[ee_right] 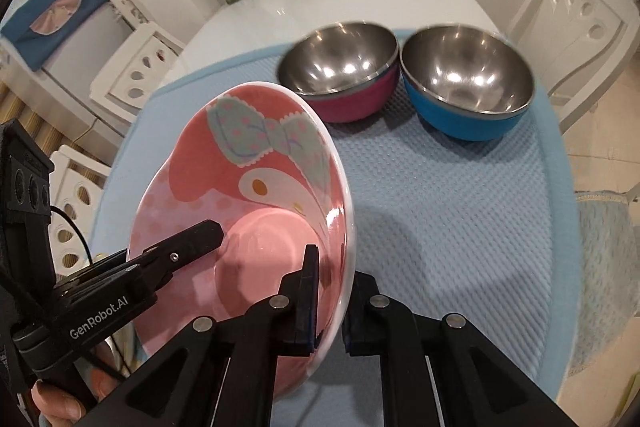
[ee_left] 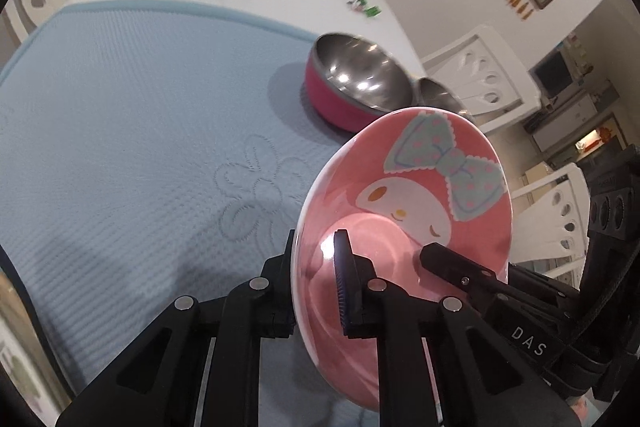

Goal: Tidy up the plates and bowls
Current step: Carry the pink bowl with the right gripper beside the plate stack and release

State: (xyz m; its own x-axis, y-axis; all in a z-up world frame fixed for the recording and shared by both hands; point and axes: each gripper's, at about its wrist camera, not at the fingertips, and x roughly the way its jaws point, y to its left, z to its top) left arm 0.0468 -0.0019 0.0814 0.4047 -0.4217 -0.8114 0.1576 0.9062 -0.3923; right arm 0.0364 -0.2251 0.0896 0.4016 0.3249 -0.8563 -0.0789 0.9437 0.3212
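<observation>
Currently both my grippers, left (ee_left: 316, 259) and right (ee_right: 330, 283), clamp opposite rims of the plate (ee_right: 256, 195) (tilted); bowls (ee_right: 340, 67) lie ahead.

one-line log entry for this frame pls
left gripper: shut on pink plate rim | right gripper: shut on opposite rim | plate: tilted above blue mat | magenta bowl, blue bowl: on mat

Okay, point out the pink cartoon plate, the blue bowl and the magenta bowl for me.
pink cartoon plate (ee_right: 256, 163): right wrist view, printed inner face.
blue bowl (ee_right: 464, 119): right wrist view, blue outer wall.
magenta bowl (ee_left: 336, 99): left wrist view, outer wall.
</observation>
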